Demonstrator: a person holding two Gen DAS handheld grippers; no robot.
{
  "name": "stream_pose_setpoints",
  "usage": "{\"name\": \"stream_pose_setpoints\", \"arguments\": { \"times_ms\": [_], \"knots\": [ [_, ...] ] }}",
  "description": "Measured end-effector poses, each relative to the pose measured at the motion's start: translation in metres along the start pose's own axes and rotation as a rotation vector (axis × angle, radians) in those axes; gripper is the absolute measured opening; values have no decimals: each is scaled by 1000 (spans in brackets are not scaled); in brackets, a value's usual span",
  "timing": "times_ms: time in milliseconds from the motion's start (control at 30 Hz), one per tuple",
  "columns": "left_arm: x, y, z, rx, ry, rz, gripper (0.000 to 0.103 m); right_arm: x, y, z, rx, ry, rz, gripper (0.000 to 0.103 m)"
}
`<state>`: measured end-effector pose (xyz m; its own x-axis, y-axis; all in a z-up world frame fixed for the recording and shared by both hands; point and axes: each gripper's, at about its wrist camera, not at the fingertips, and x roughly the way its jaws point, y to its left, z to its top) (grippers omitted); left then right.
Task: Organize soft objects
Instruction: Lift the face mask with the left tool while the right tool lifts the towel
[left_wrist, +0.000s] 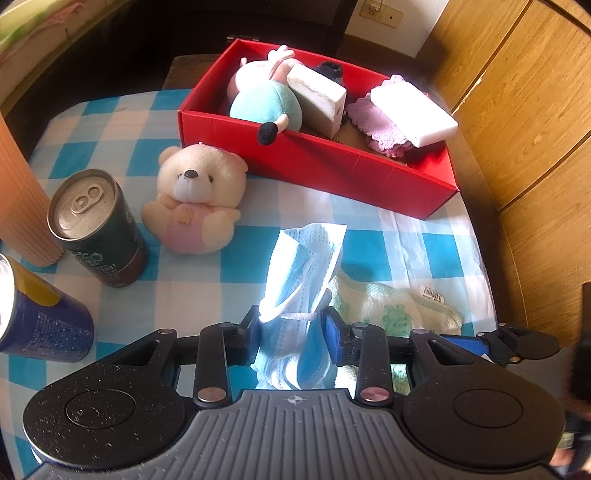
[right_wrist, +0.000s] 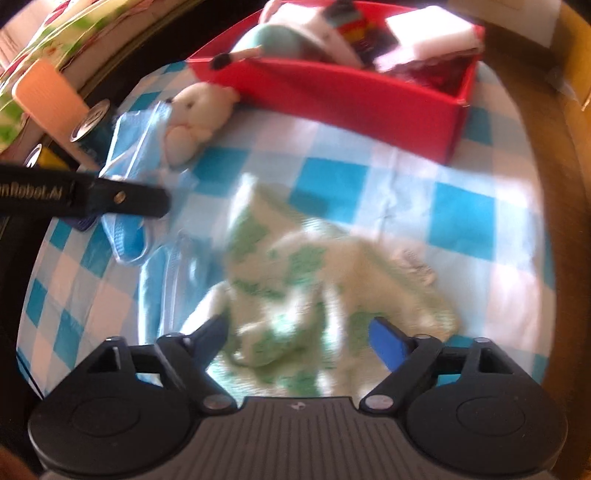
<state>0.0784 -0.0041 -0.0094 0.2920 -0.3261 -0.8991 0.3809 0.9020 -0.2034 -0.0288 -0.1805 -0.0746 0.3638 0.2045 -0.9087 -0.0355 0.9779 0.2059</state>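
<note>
My right wrist view is smeared throughout: the green-and-white towel (right_wrist: 295, 280) between my fingers has no readable pattern. At nine o'clock in my left view, the blue can (left_wrist: 40, 325) and the orange ribbed cup (left_wrist: 22, 206) are cut by the edge. In the red box (left_wrist: 332, 173), the sponge block (left_wrist: 317, 99) hides part of the plush pig (left_wrist: 266, 99).
</note>
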Motion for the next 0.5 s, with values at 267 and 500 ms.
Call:
{"name": "stream_pose_setpoints", "arguments": {
  "times_ms": [267,500],
  "knots": [
    [0,4,-1,-6,3,6,39,-3,-16,4,40,-33,5,9],
    [-2,-7,-1,34,-1,-1,39,-19,-11,8,1,-72,34,0]
  ]
}}
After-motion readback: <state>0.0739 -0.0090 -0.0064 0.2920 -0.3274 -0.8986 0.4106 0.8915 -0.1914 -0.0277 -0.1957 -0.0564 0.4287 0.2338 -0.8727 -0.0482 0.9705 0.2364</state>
